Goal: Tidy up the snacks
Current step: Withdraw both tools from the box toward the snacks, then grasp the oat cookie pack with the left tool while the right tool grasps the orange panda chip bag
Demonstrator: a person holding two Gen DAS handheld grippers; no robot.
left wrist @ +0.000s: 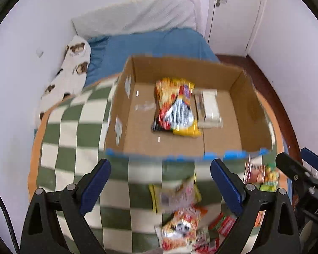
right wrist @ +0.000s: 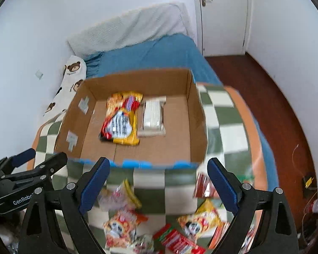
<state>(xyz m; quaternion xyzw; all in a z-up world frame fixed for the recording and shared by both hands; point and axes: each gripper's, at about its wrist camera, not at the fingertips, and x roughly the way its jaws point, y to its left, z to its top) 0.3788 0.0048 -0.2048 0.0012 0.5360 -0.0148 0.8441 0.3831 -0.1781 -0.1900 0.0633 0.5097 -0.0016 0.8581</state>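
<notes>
An open cardboard box with a blue-taped front edge sits on a green-and-white checked blanket. Inside lie a yellow-red snack bag and a white packet, side by side. Several loose snack packets are scattered on the blanket in front of the box. My left gripper hangs open above them with nothing between its fingers. My right gripper is open too and holds nothing; it also shows at the right edge of the left wrist view.
The bed has a blue sheet, a white pillow at the head and a bear-print pillow against the left wall. Dark wooden floor runs along the right side. A white door stands behind.
</notes>
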